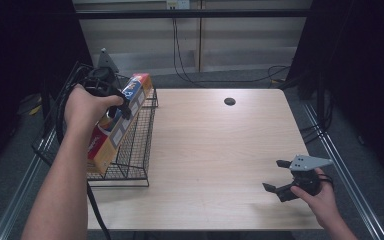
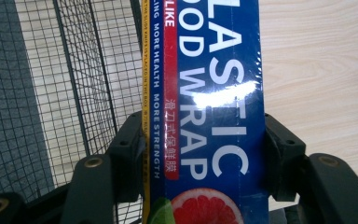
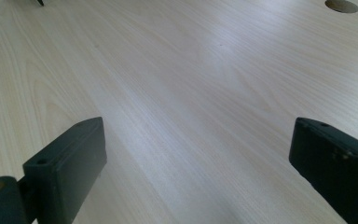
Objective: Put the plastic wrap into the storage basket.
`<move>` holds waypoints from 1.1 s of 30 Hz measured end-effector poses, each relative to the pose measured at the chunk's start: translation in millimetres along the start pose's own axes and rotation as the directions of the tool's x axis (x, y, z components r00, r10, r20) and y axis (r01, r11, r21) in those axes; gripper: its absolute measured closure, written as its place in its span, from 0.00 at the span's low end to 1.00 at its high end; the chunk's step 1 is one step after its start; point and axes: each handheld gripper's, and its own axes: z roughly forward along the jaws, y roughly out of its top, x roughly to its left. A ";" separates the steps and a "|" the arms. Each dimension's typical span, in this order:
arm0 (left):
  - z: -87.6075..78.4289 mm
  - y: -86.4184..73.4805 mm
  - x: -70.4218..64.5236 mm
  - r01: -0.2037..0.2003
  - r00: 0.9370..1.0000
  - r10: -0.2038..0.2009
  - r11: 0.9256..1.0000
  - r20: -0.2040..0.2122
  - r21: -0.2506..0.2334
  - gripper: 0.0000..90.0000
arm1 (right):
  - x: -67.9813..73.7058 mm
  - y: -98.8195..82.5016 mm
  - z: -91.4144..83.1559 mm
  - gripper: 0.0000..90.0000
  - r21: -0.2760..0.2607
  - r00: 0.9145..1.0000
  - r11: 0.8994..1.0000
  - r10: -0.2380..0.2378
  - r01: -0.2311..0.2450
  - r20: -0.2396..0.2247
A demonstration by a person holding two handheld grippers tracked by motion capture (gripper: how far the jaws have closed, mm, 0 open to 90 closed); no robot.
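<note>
From the high view, my left hand (image 1: 87,107) sits at the upper left of the frame, gripping my left gripper (image 1: 114,102) over a black wire-mesh basket (image 1: 130,160) that stands at the left edge of the pale wooden bench (image 1: 215,150). Between my jaws there is a long orange and blue cardboard box of plastic wrap (image 1: 122,117); it lies tilted in the basket, its far end raised toward the top of the frame and its near end low by my forearm. At the lower right of the frame my right hand (image 1: 320,197) holds my right gripper (image 1: 277,176) just above the bench, well apart from the basket, jaws spread wide with nothing between them. A small dark round hole (image 1: 229,101) shows in the bench near its far edge.

In the left gripper view, my two black jaws press against the long sides of the box (image 2: 214,93), one at either edge of its blue face, where white letters read "PLASTIC" and "WRAP" and a grapefruit slice shows at the bottom. The basket mesh (image 2: 74,84) fills the left of the frame; bare bench wood (image 2: 326,70) lies at the right.

In the right gripper view, my jaws stand far apart at the lower corners, with bare bench (image 3: 191,93) between them. The round hole (image 3: 341,5) is at the upper right corner.
</note>
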 end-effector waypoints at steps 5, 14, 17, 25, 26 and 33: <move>-4.3 -2.1 8.1 0.029 1.000 -0.029 1.000 -0.007 -0.010 0.48 | 0.4 0.2 0.4 0.04 0.002 1.000 1.000 -0.005 0.005 -0.003; -7.5 -5.6 18.6 0.051 0.998 -0.051 0.999 -0.024 -0.015 0.48 | 1.5 0.2 1.0 0.04 0.006 1.000 1.000 -0.007 0.007 -0.007; -7.8 -6.8 23.2 0.069 0.997 -0.069 0.997 -0.027 -0.019 0.48 | 1.8 0.3 1.1 0.04 0.004 1.000 1.000 -0.008 0.008 -0.009; -9.0 -9.3 33.1 0.113 0.993 -0.114 0.993 -0.043 -0.027 0.48 | 2.0 0.2 1.5 0.04 0.006 1.000 1.000 -0.007 0.007 -0.009; -9.3 -9.4 34.4 0.108 0.993 -0.109 0.994 -0.045 -0.027 0.48 | 1.9 0.2 1.5 0.04 0.008 1.000 1.000 -0.008 0.008 -0.010; -11.0 -10.2 38.4 0.121 0.990 -0.123 0.992 -0.063 -0.032 0.48 | 1.8 0.2 1.0 0.04 0.006 1.000 1.000 -0.007 0.007 -0.007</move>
